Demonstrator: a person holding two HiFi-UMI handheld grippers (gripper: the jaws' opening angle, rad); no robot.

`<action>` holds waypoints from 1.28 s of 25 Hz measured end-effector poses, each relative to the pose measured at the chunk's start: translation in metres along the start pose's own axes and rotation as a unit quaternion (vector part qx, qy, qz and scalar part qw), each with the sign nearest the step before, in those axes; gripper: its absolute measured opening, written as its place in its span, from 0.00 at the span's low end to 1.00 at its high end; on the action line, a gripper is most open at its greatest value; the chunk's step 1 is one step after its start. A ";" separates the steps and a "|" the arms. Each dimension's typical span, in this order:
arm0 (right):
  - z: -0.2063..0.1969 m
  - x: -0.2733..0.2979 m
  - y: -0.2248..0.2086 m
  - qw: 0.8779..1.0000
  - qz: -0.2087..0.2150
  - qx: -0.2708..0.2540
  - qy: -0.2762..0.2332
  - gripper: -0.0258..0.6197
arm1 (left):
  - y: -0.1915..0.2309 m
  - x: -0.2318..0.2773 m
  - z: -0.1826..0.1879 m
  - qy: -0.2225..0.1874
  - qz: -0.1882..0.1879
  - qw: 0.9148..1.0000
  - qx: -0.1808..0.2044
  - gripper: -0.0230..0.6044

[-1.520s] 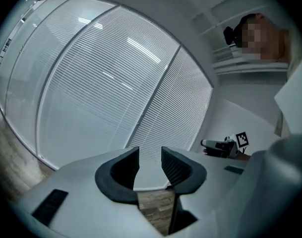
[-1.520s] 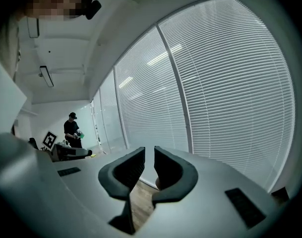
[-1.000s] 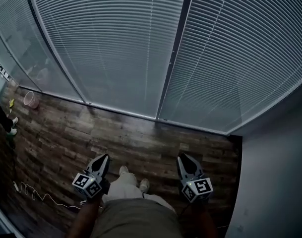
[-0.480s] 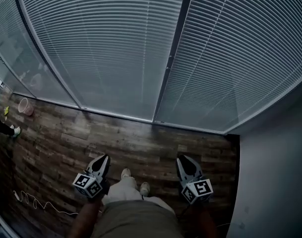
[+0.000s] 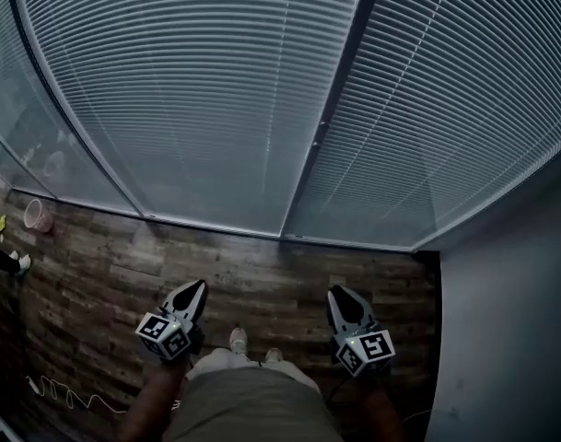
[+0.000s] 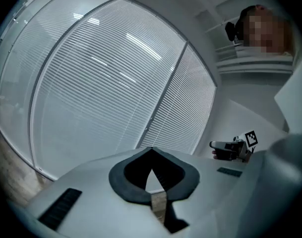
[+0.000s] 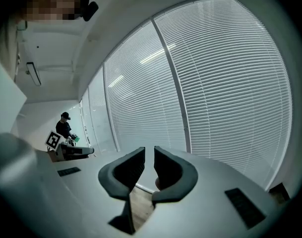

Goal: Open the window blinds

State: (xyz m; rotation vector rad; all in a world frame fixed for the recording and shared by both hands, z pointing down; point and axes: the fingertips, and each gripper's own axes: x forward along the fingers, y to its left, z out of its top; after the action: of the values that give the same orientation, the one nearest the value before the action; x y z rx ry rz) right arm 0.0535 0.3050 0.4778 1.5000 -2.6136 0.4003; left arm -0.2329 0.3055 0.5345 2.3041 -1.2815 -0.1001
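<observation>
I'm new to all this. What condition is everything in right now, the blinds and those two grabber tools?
Window blinds: lowered, slats shut.
Left gripper: fingers closed tip to tip, empty.
Right gripper: fingers a narrow gap apart, empty.

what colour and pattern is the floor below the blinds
Dark brown wood planks in staggered rows; the floor shows best in the head view.

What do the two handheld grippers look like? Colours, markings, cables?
Both match: left gripper and right gripper have pale grey moulded bodies, dark curved jaw pads tapering to a point, and a white cube with black square markers at the rear. No cables visible; forearms show no sleeves.
</observation>
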 end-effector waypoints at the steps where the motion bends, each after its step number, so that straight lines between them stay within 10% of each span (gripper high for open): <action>1: -0.003 0.006 0.004 1.000 0.000 -0.001 -0.002 0.13 | 0.007 0.000 -0.001 0.001 -0.003 1.000 0.001 0.06; 20: -0.013 0.060 0.040 0.999 0.017 0.051 -0.010 0.13 | 0.063 -0.001 -0.003 0.037 -0.028 0.999 0.028 0.06; 32: 0.006 0.048 -0.025 0.999 0.024 0.035 0.002 0.13 | 0.020 0.057 0.002 0.035 -0.027 0.999 0.011 0.06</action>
State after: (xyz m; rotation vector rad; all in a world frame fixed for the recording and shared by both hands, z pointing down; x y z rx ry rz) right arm 0.0505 0.2510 0.4867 1.4571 -2.6636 0.5023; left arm -0.2175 0.2502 0.5518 2.3403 -1.1912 -0.0229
